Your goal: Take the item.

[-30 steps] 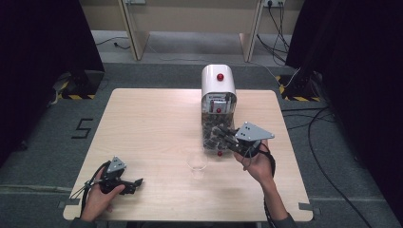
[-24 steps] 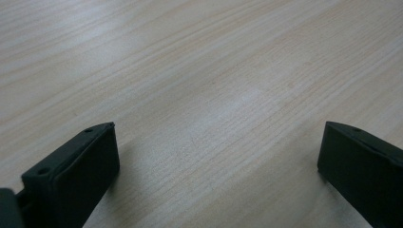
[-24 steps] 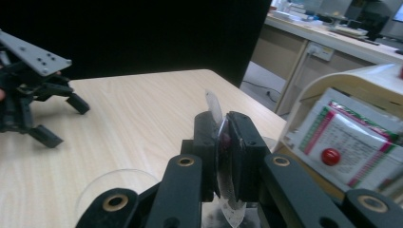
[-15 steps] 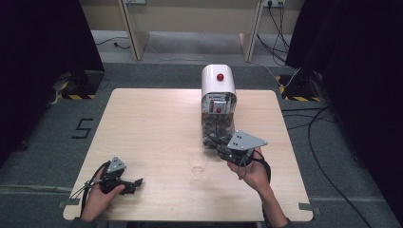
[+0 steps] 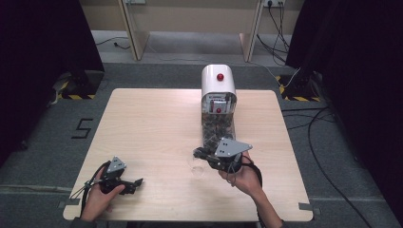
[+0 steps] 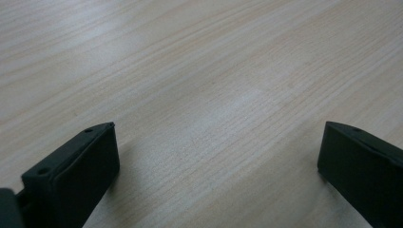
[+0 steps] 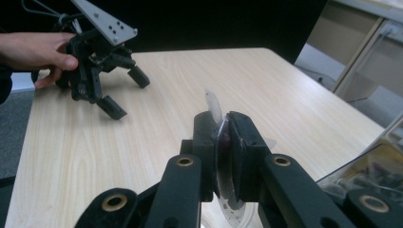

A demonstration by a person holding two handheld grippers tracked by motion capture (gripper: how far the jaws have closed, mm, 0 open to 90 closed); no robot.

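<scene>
The right gripper (image 7: 222, 156), jaws clenched on a clear plastic cup (image 7: 223, 164) near the dispenser (image 5: 218, 102), should stay level, while the left gripper (image 5: 124, 179) rests released by the desk's (image 5: 142, 123) near-left corner.

Left gripper (image 5: 127, 183) jaws apart; right gripper (image 7: 222, 142) jaws clamped.

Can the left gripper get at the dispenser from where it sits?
Probably yes: the left gripper is open and holds nothing, and bare table lies between it and the dispenser, though that is a long diagonal reach.
</scene>
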